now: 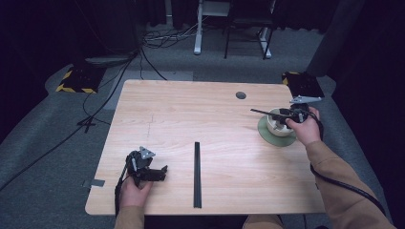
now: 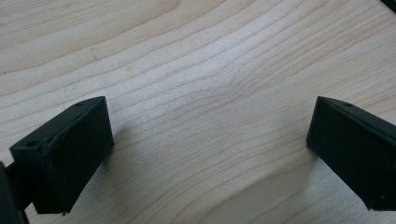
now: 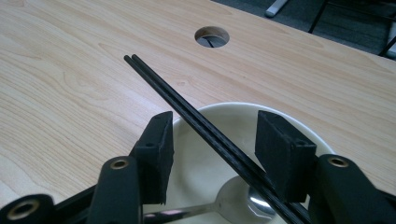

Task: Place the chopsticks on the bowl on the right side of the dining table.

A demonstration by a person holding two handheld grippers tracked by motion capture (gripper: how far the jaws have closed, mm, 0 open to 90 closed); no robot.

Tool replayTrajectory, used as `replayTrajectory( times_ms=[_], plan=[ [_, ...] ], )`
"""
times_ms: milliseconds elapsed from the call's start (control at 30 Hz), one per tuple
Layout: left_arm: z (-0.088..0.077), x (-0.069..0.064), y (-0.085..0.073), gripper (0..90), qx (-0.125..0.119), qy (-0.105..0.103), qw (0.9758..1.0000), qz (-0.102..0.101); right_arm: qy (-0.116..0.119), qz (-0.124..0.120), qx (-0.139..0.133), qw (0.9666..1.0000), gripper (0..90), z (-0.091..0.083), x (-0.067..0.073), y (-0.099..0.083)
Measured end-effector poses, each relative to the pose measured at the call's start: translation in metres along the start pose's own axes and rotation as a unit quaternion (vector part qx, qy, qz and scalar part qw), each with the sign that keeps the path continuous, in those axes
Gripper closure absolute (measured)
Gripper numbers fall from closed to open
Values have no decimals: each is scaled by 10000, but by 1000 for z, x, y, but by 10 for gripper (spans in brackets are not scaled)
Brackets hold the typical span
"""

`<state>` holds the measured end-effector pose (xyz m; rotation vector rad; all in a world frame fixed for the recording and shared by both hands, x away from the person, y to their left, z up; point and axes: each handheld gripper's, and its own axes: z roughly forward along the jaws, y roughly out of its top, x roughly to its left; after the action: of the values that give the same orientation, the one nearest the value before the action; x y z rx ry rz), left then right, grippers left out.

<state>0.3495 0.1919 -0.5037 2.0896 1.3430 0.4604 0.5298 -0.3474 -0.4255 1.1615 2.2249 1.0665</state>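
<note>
1. Pair of thin black chopsticks [image 3: 201, 121] lies across the white ceramic bowl [image 3: 299, 128], between my right gripper's [image 3: 212, 140] parted, untouching jaws.
2. Inside that bowl, a steel spoon [image 3: 233, 198].
3. Risk: bumping the chopsticks rolls them off.
4. My left gripper [image 2: 210, 154], well apart from the bowl, is spread wide, empty.

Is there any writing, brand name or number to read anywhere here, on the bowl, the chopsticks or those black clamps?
None: no readable text on the bowl, the chopsticks, the spoon, the table, the left gripper or the right gripper.
</note>
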Motion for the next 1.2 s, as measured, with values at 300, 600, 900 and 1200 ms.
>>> replayTrajectory(
  times_ms=[300,600,900,1200],
  plan=[
    [0,0,0,6,0,0,10000,1,185,-34,109,9998,482,-1,7,-7],
    [0,0,0,6,0,5,10000,10,253,-108,15,9996,478,-8,10,-10],
    [0,0,0,6,-2,1,10000,-2,-258,65,-481,9985,478,-50,-16,-12],
    [0,0,0,6,-7,0,10000,-9,-950,488,-476,9931,484,-80,-63,-40]
  ],
)
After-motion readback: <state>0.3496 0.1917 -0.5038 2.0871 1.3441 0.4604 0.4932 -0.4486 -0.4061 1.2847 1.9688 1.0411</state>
